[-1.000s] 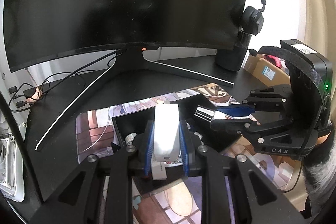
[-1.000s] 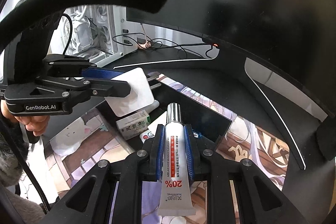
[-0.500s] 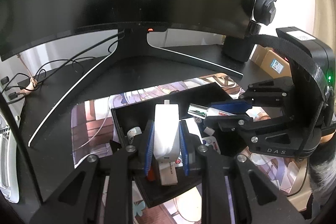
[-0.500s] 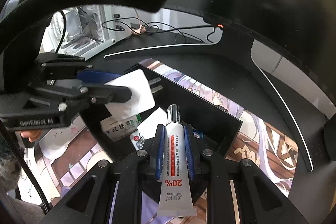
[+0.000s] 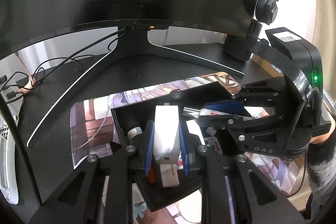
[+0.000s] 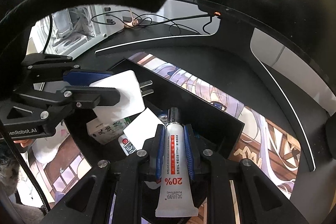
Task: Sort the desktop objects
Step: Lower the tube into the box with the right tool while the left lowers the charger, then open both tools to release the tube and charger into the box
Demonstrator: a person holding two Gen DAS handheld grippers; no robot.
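Drop-off step: left gripper (image 5: 166,140) clamps charger (image 5: 166,129), right gripper (image 6: 174,148) clamps tube (image 6: 174,152), both over box (image 6: 199,114); next, likely lower and release.

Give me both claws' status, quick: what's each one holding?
Left claw: shut on the white charger.
Right claw: shut on the cream tube.

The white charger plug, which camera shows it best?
The right wrist view: the white charger plug shows its broad face and metal prongs, pinched by the left gripper. The left wrist view shows only its narrow edge between the pads.
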